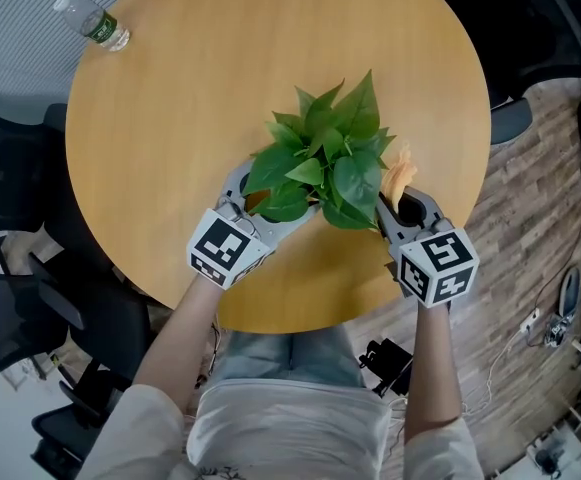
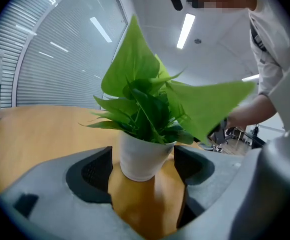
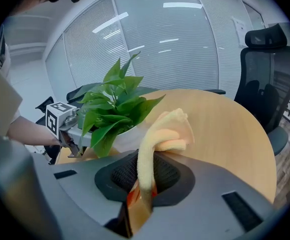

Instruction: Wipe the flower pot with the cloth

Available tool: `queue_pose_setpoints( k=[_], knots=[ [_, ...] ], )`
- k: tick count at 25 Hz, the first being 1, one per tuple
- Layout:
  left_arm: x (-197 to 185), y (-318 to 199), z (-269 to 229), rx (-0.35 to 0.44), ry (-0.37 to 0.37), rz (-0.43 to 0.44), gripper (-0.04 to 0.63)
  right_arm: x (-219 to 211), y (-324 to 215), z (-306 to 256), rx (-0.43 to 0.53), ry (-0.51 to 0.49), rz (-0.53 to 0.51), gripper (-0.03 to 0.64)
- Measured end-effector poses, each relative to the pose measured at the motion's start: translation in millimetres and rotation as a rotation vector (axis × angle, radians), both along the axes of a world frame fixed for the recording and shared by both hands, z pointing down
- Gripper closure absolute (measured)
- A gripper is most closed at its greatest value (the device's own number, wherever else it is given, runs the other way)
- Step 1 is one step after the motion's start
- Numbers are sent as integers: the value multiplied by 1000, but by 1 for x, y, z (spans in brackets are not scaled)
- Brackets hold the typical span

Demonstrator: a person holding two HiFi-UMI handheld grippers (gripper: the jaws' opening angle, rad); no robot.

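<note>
One bottle [image 1: 92,23] stands at ten o'clock on the one round table [image 1: 220,68]. The left gripper [image 2: 144,164] is released, its jaws apart on both sides of the one white flower pot [image 2: 141,159], not touching it. The pot stands upright, mouth up, toward the table's five o'clock. The right gripper [image 3: 144,181] is clenched on one yellow cloth [image 3: 157,134].

We take this for an office. A round wooden desk [image 1: 170,118] stands on wood-plank flooring [image 1: 535,158], with black office chairs [image 1: 15,333] at the left of the head view. A high-backed mesh chair [image 3: 267,84] stands at the right of the right gripper view. Beyond the desk runs a curved glass wall with slatted blinds [image 3: 184,49]. Strip lights [image 2: 186,29] line the white ceiling. Cables and a power strip [image 1: 532,323] lie on the floor at lower right.
</note>
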State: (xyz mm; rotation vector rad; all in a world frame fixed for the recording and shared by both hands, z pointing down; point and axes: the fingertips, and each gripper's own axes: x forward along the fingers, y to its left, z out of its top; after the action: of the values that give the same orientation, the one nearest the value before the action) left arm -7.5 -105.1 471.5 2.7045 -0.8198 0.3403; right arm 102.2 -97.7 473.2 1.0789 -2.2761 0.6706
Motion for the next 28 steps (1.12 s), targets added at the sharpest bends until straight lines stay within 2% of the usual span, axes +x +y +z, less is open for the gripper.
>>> queue_pose_setpoints(
  k=[7, 12, 28],
  knots=[
    [6, 0, 2, -4, 22, 31, 216, -10, -20, 6, 15, 16, -40, 563],
    [8, 3, 4, -8, 28, 52, 245, -21, -21, 12, 26, 39, -103, 563],
    [9, 3, 1, -8, 32, 30, 247, -31, -1, 17, 48, 118, -208, 563]
  ],
)
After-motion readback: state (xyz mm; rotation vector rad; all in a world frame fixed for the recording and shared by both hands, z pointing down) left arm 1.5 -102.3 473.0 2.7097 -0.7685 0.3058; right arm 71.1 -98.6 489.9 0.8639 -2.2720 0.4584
